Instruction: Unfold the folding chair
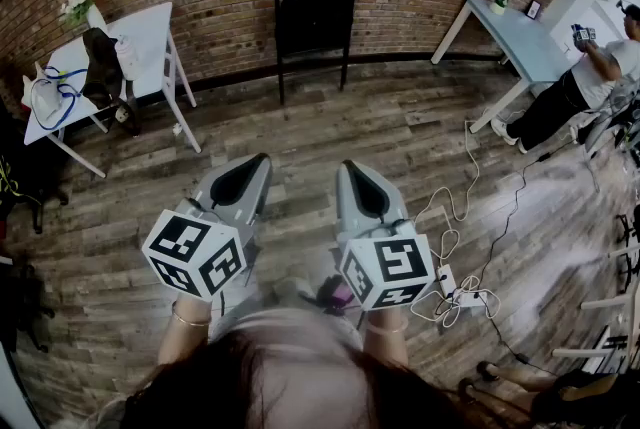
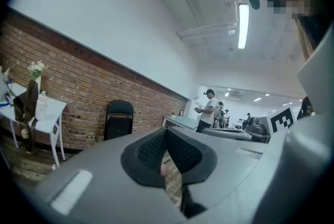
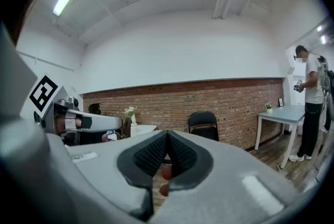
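A black folding chair [image 1: 315, 9] stands folded against the brick wall at the far middle of the room; it also shows as the chair [image 2: 119, 119] in the left gripper view and the chair [image 3: 204, 125] in the right gripper view. My left gripper [image 1: 259, 163] and right gripper [image 1: 348, 167] are held side by side over the wooden floor, well short of the chair. Both are shut with nothing between the jaws. The left gripper [image 2: 167, 131] and right gripper [image 3: 167, 136] point level toward the wall.
A white table [image 1: 130, 42] with a bag, bottle and flowers stands at the left. A light blue table [image 1: 525, 42] is at the right, with a person [image 1: 580, 82] beside it. Cables and a power strip [image 1: 460, 292] lie on the floor at my right.
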Tool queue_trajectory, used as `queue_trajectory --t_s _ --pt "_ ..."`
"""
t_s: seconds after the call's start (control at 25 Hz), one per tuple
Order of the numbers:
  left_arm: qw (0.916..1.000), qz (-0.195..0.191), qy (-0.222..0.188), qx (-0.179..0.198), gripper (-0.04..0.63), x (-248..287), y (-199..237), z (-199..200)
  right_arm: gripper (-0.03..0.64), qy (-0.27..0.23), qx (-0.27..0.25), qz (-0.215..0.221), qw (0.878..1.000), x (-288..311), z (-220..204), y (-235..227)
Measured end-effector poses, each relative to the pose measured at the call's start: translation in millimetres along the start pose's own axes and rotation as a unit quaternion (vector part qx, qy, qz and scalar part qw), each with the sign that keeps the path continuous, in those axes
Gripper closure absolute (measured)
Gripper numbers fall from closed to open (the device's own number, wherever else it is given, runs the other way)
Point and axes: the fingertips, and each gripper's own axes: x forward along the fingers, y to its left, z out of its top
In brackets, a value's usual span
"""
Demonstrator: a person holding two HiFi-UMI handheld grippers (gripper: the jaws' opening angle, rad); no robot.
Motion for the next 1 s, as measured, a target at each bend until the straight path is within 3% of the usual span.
queue_trajectory --t_s 0.6,1.0 --pt "0.9992 0.023 0.004 -0.031 0.594 63.8 2.7 -0.8 0.623 0.003 0.019 0.025 0.999 32.3 -1.4 -65.3" --pt "0.9981 0.047 0.025 -0.032 0.595 84.1 9.0 -13.4 0.621 0.009 0.035 0.05 0.998 56.8 -8.4 -88.4"
